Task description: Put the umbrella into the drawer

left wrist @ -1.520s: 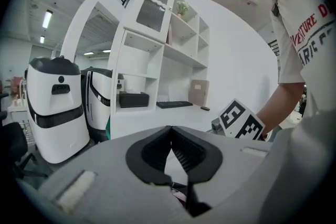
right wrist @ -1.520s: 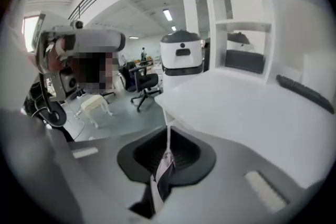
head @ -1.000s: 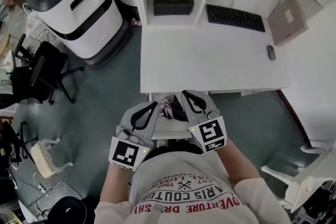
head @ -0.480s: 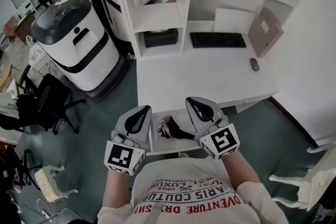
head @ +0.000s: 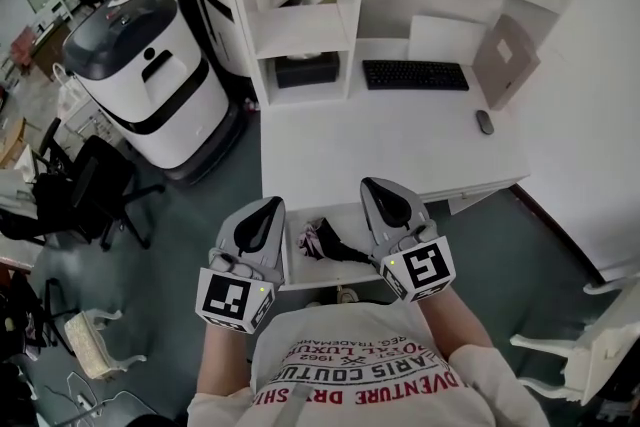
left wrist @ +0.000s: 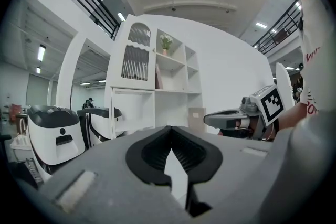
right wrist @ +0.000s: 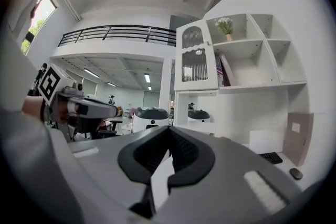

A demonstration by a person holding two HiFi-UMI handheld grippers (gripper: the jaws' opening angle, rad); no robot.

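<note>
The folded umbrella (head: 326, 241), pinkish cloth with a black handle, lies inside the open white drawer (head: 318, 275) under the desk's front edge. My left gripper (head: 264, 213) hovers level over the drawer's left side, shut and empty. My right gripper (head: 386, 196) hovers over the drawer's right side, also shut and empty. Neither touches the umbrella. In the left gripper view the left gripper (left wrist: 169, 130) has its tips together with the right gripper (left wrist: 239, 118) beside it. In the right gripper view the right gripper (right wrist: 168, 130) is likewise closed on nothing.
The white desk (head: 400, 150) carries a keyboard (head: 415, 75), a mouse (head: 485, 122) and a leaning brown board (head: 505, 60). A black box (head: 307, 70) sits in the shelf unit. A white-and-black machine (head: 150, 80) and an office chair (head: 85, 190) stand left.
Both grippers have lifted away from the drawer and moved a little apart. The umbrella stays lying in the drawer. The head view has tilted up toward the shelves.
</note>
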